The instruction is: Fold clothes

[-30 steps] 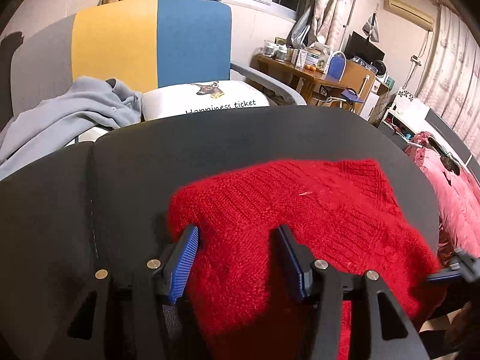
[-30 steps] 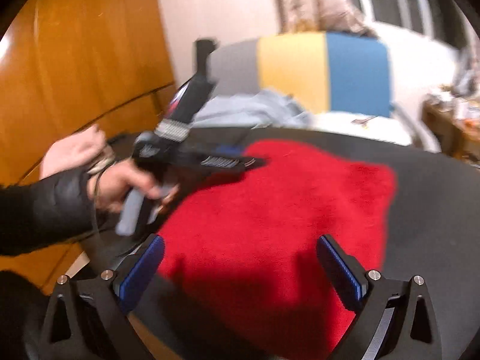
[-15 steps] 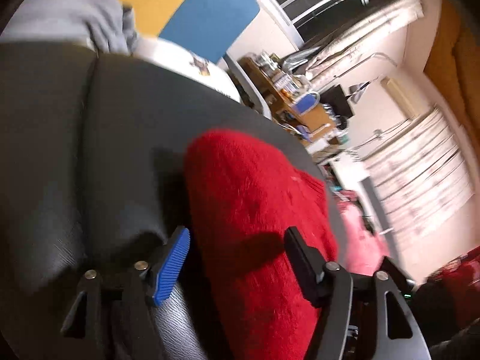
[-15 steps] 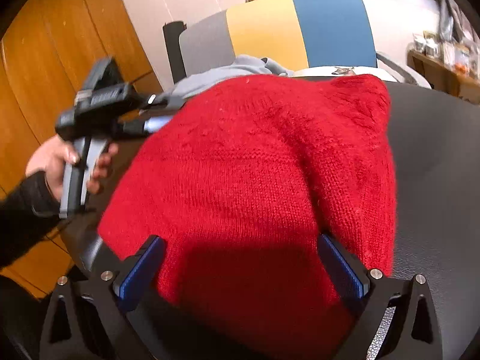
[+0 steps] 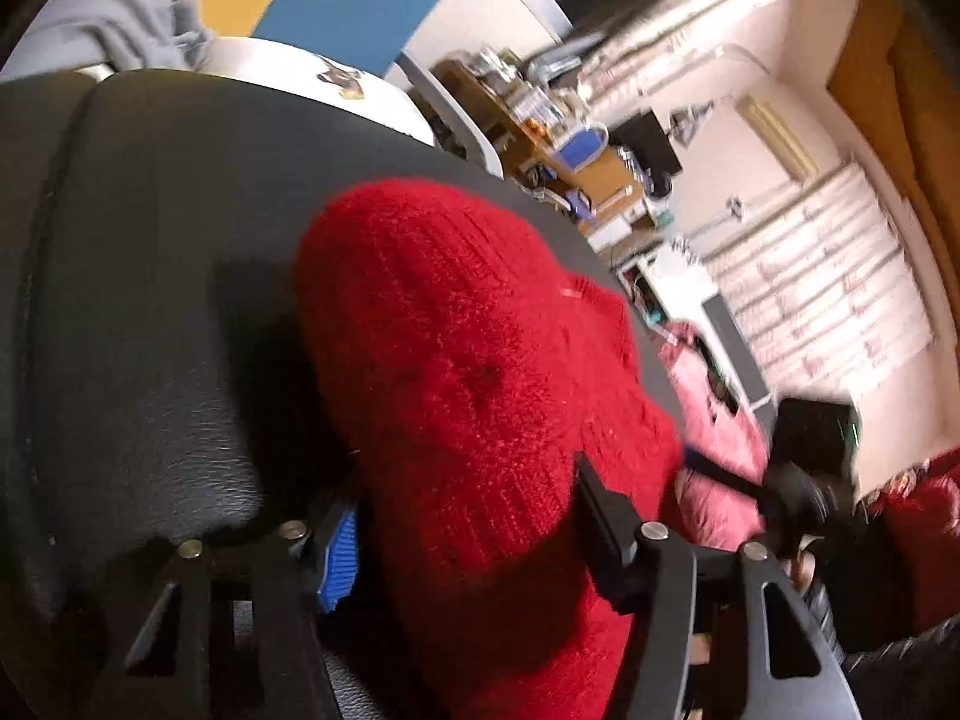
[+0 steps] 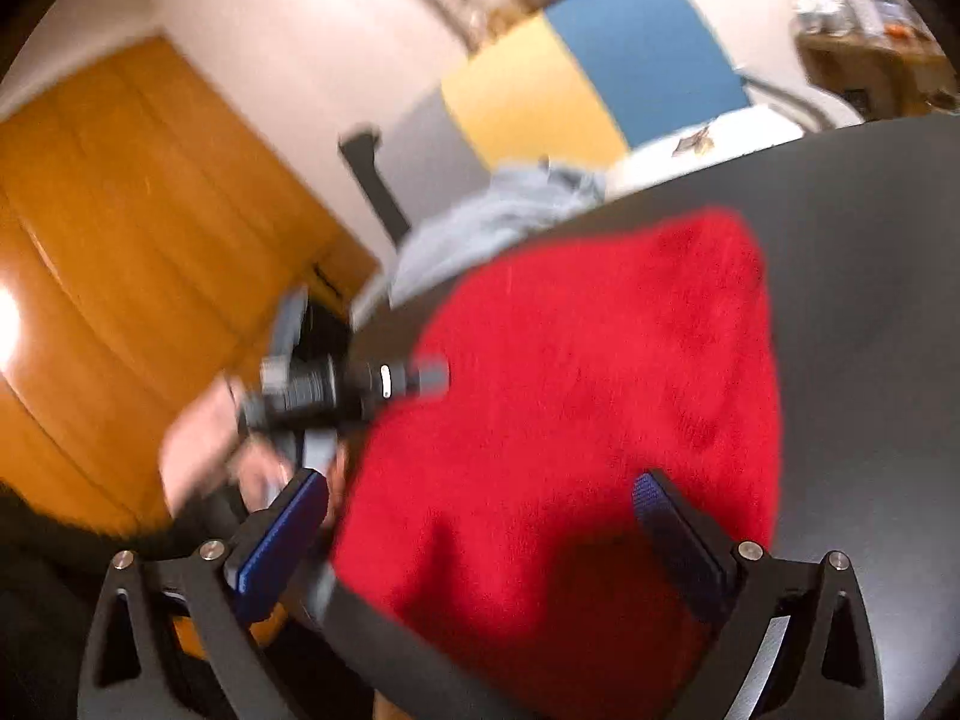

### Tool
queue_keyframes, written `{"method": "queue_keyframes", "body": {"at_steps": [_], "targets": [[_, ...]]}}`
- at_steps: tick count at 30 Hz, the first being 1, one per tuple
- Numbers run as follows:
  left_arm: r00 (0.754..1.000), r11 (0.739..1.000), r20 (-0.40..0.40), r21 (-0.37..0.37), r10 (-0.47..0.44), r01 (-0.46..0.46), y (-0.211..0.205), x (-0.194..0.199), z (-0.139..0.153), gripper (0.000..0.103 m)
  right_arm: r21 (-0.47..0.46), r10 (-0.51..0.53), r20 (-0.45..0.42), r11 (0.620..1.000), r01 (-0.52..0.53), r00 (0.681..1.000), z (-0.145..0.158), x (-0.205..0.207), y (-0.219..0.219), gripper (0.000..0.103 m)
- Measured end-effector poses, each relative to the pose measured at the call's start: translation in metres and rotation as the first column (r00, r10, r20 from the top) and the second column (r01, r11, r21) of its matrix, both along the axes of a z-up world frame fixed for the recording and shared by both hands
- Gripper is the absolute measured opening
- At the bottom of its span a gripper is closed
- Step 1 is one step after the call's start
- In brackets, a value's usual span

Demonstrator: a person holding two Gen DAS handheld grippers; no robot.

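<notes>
A red knitted sweater [image 5: 468, 330] lies bunched on a black padded surface [image 5: 150, 240]. My left gripper [image 5: 465, 498] straddles its near end. The jaws are closing with the knit filling the gap between them, and the pads do not clearly press on it. In the right wrist view the sweater [image 6: 600, 360] spreads over the same surface [image 6: 870, 300]. My right gripper [image 6: 480, 480] stands wide open over its near edge, with cloth between the fingers but not pinched. A hand holds the left gripper [image 6: 360, 384] at the sweater's left side. The right gripper [image 5: 780, 480] shows blurred beyond the sweater.
A grey garment [image 5: 120, 18] and a white printed cushion [image 5: 288, 72] lie on a chair with a yellow and blue back [image 6: 600, 78] behind the surface. A pink garment [image 5: 714, 420] sits lower right. Wooden doors [image 6: 120, 240] stand at the left, and a cluttered desk [image 5: 540, 120] farther back.
Both grippers have rolled and shifted, so both views tilt. The left one has sunk closer onto the sweater's end. The sweater lies between both pairs of open fingers throughout.
</notes>
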State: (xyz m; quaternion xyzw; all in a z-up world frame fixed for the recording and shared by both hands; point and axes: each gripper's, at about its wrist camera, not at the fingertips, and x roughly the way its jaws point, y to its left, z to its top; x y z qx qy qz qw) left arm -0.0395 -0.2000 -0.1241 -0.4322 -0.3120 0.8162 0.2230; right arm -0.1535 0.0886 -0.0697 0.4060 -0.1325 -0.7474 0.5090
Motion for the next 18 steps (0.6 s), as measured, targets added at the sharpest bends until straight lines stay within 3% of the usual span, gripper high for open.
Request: {"method": "queue_keyframes", "body": {"at_steps": [1,5,8,11,14,15,17,18], "targets": [[1.000,1.000,0.009,0.002,-0.011,0.011,0.003,-0.002,-0.001,0.062,0.002,-0.030,0.019,1.000,0.030,0.999,0.001,-0.012,0.006,0.103],[0.999,1.000,0.049,0.022,0.002,-0.004,0.006,-0.009,-0.003,0.067,0.200,-0.140,0.054,0.972,0.126,0.989,-0.014,-0.058,0.004,0.103],[0.997,0.998,0.058,0.027,0.054,-0.056,0.011,-0.013,-0.003,0.079,0.151,-0.165,0.015,0.975,0.161,0.986,-0.002,-0.067,0.012,0.103],[0.994,0.995,0.029,-0.007,0.103,-0.103,0.020,-0.015,-0.003,0.084,0.206,-0.138,0.021,0.970,0.131,0.990,-0.012,-0.075,0.009,0.103],[0.994,0.992,-0.028,-0.068,0.103,-0.105,0.034,-0.011,-0.001,0.086,0.242,-0.087,0.131,0.969,0.053,0.988,-0.040,-0.092,-0.005,0.103],[0.994,0.992,-0.041,-0.075,0.101,-0.104,0.037,-0.009,-0.002,0.072,0.255,-0.079,0.141,0.966,0.041,0.987,-0.049,-0.096,-0.010,0.103],[0.993,0.993,-0.026,-0.005,0.119,-0.119,0.030,-0.001,-0.006,0.049,0.204,-0.044,0.124,0.979,0.017,0.991,-0.050,-0.092,-0.019,0.103],[0.991,0.991,-0.021,0.025,0.130,-0.129,0.026,0.004,-0.008,0.044,0.215,-0.053,0.121,0.976,0.026,0.991,-0.051,-0.088,-0.022,0.102]]}}
